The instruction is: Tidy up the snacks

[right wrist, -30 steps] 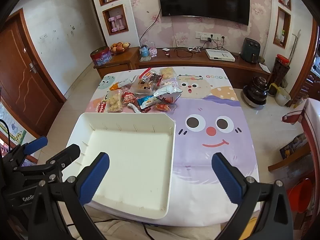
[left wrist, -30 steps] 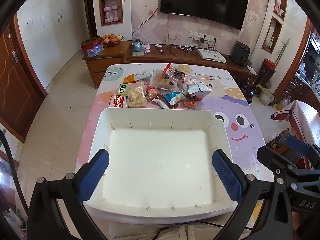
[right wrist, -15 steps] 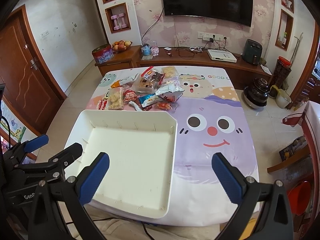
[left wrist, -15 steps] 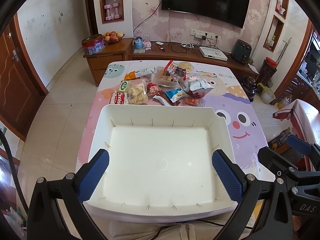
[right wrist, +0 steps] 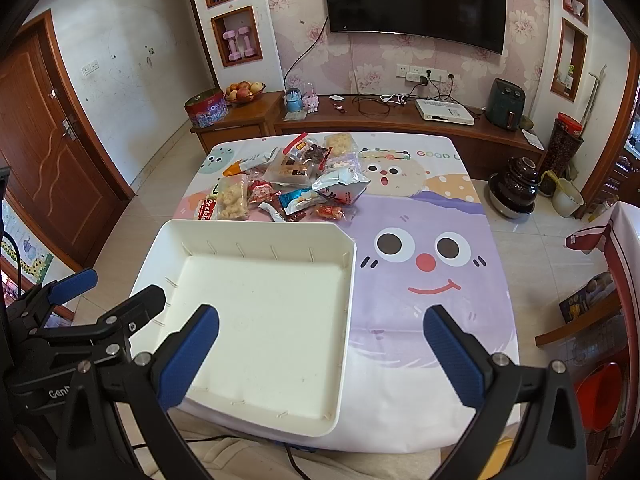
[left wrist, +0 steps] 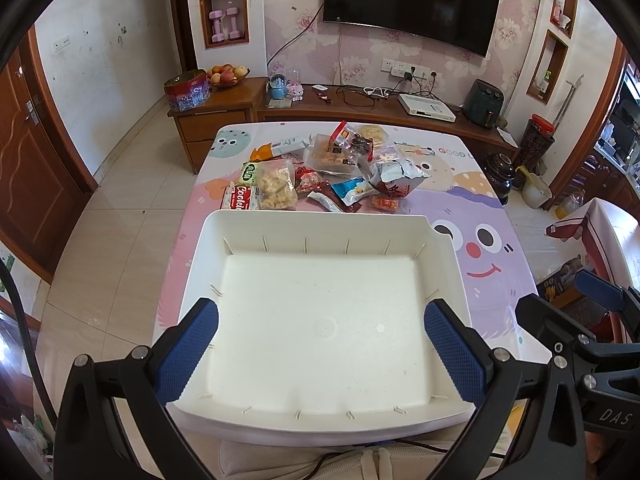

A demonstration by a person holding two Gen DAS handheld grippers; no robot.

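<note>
Both claws, the left gripper and the right gripper, have drifted forward a little, still wide apart and empty. The snacks lie piled beyond the empty white tray. Nothing is packed yet.

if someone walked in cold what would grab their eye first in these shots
Probably the big empty white bin at the near edge of the table, with the left gripper open over it. Next, the bright heap of snack packets just beyond the bin's far wall, all still outside it. The cartoon-face tablecloth spreads to the right under the open right gripper.
</note>
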